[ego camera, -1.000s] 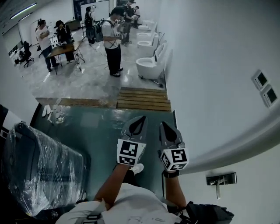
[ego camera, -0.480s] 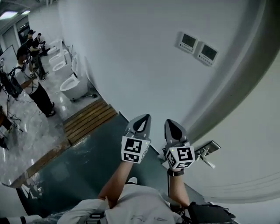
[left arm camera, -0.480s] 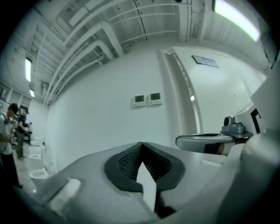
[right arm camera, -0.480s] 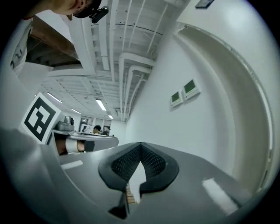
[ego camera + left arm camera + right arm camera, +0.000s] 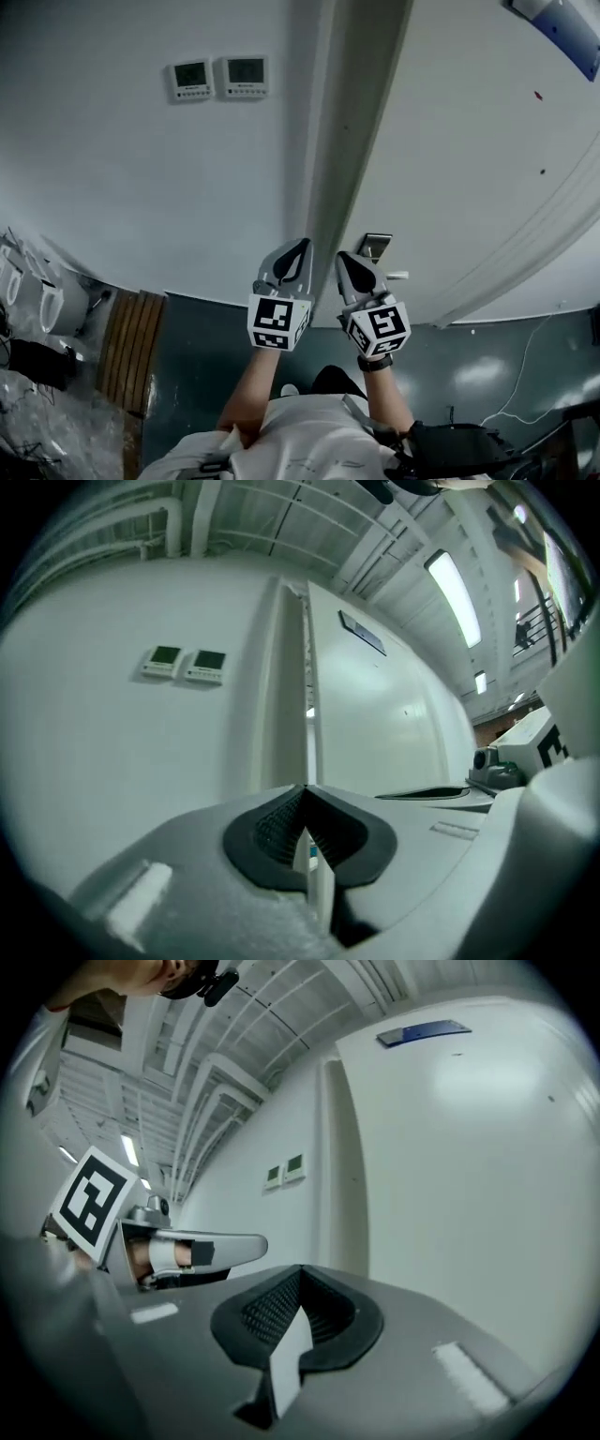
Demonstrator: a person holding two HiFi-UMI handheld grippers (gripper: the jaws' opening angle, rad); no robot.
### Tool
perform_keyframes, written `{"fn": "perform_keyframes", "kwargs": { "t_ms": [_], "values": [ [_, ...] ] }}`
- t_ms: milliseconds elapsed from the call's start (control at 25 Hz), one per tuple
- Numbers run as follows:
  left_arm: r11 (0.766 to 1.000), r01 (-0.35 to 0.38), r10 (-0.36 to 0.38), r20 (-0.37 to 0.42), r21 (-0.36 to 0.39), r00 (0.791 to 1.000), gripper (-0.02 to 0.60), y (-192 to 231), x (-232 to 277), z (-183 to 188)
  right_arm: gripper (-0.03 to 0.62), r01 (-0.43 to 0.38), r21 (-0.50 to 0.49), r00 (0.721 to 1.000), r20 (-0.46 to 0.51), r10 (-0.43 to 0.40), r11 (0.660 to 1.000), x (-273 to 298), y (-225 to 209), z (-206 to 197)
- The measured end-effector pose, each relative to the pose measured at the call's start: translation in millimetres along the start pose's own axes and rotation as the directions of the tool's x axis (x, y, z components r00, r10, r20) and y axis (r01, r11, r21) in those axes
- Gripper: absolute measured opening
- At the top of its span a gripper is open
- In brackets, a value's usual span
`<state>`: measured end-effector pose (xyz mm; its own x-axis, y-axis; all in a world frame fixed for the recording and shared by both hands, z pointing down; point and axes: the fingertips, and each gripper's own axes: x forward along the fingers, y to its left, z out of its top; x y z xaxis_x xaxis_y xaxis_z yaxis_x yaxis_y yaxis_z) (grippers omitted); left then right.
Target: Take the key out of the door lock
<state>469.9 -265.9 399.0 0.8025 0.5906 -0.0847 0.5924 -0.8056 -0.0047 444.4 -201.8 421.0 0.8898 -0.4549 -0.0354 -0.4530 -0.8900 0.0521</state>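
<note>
Two claws [image 5: 300, 246] [image 5: 343, 258], two wall panels [image 5: 191, 78] [image 5: 246, 74], one door [image 5: 469, 141], one door handle [image 5: 375, 247], one wooden platform [image 5: 131, 352]

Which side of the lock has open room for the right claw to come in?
Bare door panel right of and above the door lock. Crowded on its left: door frame there, and left claw close beside right claw, both shut.

left gripper [image 5: 300, 247], right gripper [image 5: 344, 259] swung toward door [image 5: 450, 141], lock [image 5: 375, 247] nearer
</note>
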Motion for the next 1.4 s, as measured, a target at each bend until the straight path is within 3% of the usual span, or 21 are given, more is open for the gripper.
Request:
{"fn": "perform_keyframes", "kwargs": {
  "t_ms": [160, 320, 640, 840, 880, 960, 1120, 1280, 1320, 1400],
  "values": [
    [0.997, 0.081, -0.081, -0.029, -0.009, 0.996, 0.000, -35, 27, -17, 0.005, 0.124, 0.020, 0.992, -0.012, -0.124, 0.992, -32, -51, -9],
    [0.995, 0.102, -0.101, -0.069, 0.008, 0.992, 0.000, -48, 50, -42, 0.005, 0.193, 0.075, 0.980, -0.065, -0.188, 0.978, -48, -85, -43],
    [0.997, 0.072, -0.069, -0.172, 0.012, 0.983, 0.002, -45, 90, -93, 0.005, 0.244, 0.183, 0.955, -0.215, -0.203, 0.952, -66, -111, -117],
    [0.999, 0.049, -0.048, -0.215, 0.000, 0.975, 0.005, -35, 108, -121, 0.005, 0.253, 0.299, 0.934, -0.324, -0.151, 0.920, -75, -115, -174],
    [0.999, 0.054, -0.054, -0.227, -0.006, 0.972, 0.045, -35, 110, -127, 0.005, 0.248, 0.337, 0.931, -0.343, -0.127, 0.908, -78, -113, -187],
    [0.998, 0.060, -0.063, -0.245, -0.017, 0.968, 0.046, -35, 113, -136, 0.006, 0.252, 0.418, 0.924, -0.371, -0.089, 0.873, -82, -111, -212],
    [0.998, 0.053, -0.060, -0.260, -0.036, 0.964, 0.046, -34, 118, -149, 0.006, 0.261, 0.580, 0.920, -0.391, -0.017, 0.771, -85, -108, -253],
    [0.998, 0.055, -0.063, -0.241, -0.039, 0.968, 0.038, -34, 120, -149, 0.006, 0.255, 0.658, 0.922, -0.385, 0.027, 0.708, -82, -110, -274],
    [0.998, 0.056, -0.065, -0.235, -0.042, 0.970, 0.026, -34, 120, -149, 0.047, 0.255, 0.674, 0.921, -0.388, 0.039, 0.693, -81, -110, -279],
    [0.997, 0.054, -0.063, -0.226, -0.047, 0.972, 0.025, -35, 120, -149, 0.211, 0.271, 0.705, 0.911, -0.408, 0.062, 0.656, -80, -110, -292]
  ]
}}
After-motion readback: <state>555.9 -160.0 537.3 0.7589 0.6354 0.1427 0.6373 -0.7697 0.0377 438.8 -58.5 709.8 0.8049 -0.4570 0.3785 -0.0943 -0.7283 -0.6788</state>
